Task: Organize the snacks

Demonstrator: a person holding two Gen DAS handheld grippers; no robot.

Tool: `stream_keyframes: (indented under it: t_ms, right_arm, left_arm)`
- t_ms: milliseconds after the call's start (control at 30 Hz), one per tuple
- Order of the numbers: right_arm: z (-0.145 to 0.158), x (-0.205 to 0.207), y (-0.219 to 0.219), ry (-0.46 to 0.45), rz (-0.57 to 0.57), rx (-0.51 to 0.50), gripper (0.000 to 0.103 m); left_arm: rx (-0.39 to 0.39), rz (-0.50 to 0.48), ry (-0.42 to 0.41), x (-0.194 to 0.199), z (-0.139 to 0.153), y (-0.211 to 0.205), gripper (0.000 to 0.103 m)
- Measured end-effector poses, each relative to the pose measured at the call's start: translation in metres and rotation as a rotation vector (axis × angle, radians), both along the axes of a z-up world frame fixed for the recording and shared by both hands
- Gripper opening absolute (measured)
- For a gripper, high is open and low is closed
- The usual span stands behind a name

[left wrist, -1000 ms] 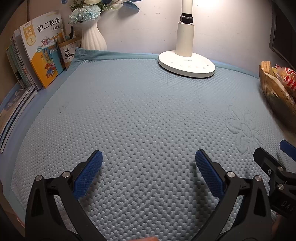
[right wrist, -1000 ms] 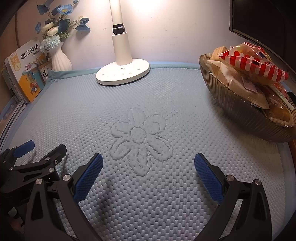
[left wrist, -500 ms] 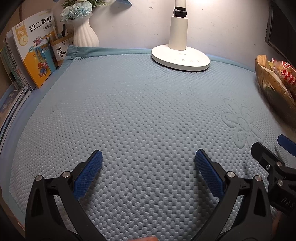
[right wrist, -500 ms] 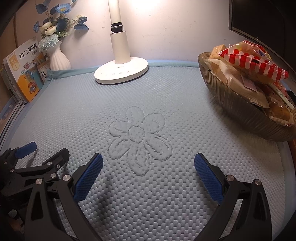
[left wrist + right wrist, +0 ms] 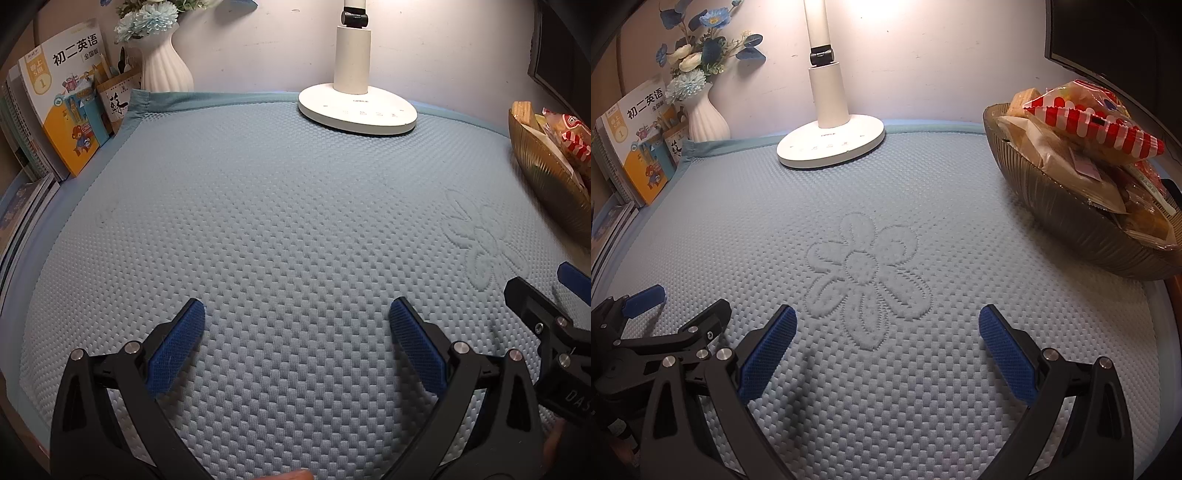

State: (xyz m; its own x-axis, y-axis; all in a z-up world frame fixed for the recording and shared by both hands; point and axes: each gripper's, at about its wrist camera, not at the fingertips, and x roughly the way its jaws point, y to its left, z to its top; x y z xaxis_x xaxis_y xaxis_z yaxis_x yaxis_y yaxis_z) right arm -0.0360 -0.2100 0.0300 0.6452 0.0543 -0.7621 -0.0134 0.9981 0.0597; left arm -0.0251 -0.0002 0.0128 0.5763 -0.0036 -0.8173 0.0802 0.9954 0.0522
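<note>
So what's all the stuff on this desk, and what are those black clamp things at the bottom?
Quilted light-blue mat: one, covers the desk, stitched flower in its middle.
White desk lamp: one, lit, on the mat's back edge.
Ribbed white vase: one, with blue and white flowers, back left corner.
Schoolbooks: several, the front one yellow and white, leaning at the left.
Ribbed amber glass bowl: one, right side, piled with wrapped snacks; I cannot count them.
Red-and-white striped snack packet: one, on top of the pile.
Dark screen: one, upper right, cut off.
Left hand-held gripper: black with blue pads, open, empty.
Right hand-held gripper: same, open, empty.
</note>
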Motion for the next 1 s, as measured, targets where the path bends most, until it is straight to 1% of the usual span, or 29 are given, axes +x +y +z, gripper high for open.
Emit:
stream_keyframes:
  t_ms: [533, 700, 1000]
  right_arm:
    - [-0.0001, 0.0012, -0.0018, 0.006, -0.003, 0.001, 0.098]
    - [-0.0005, 0.0014, -0.002, 0.007, -0.002, 0.003, 0.098]
    - [-0.0016, 0.0031, -0.0008, 0.013, 0.0, 0.002, 0.098]
  left_arm:
    - [0.005, -0.001, -0.004, 0.0009, -0.0019, 0.0001, 0.1]
    - [0.017, 0.003, -0.045, -0.0036, 0.0017, -0.0005, 0.1]
    - [0.02, -0.007, -0.032, -0.0026, -0.0008, -0.0009, 0.1]
